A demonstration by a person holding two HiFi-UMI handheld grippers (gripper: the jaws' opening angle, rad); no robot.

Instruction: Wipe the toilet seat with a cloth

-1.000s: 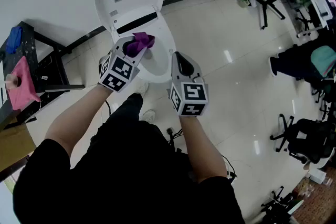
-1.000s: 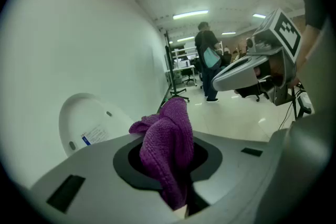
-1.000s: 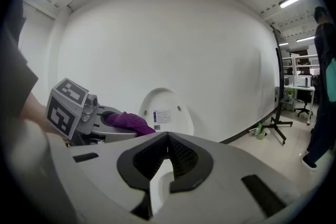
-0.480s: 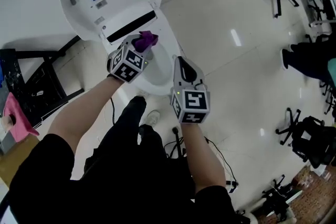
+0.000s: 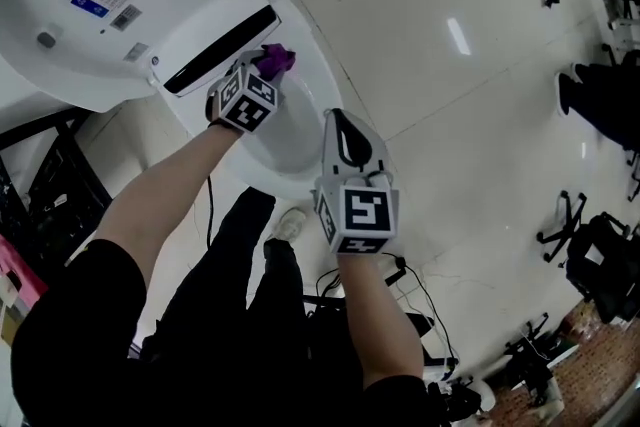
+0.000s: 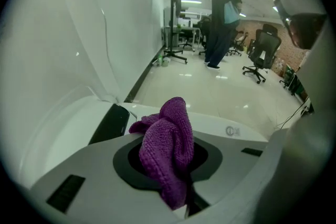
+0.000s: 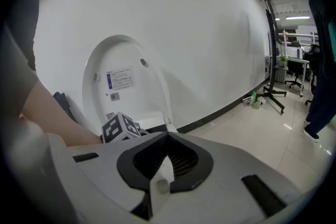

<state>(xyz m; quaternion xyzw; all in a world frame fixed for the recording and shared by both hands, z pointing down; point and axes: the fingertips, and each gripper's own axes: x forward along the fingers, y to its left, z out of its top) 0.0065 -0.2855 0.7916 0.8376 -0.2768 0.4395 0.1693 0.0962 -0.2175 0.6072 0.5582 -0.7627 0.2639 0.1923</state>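
Bunching from the clamped jaws of the left gripper (image 5: 258,80), the nubbly purple microfibre cloth (image 6: 168,149) lies at the back of the glossy white oval toilet seat (image 5: 318,93). The right gripper (image 5: 345,137) hangs closed and empty by the seat's front edge. The left gripper has moved nearer the raised lid (image 5: 90,5) than before.

One cloth (image 5: 276,60), one toilet (image 5: 215,10), two tools (image 5: 262,71) (image 5: 338,118)

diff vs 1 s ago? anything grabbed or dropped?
The left gripper, shut on the purple cloth, has pushed further back along the toilet seat toward the hinge under the raised lid. Nothing was taken or released. The right gripper remains shut and empty by the seat's front; lid still up.
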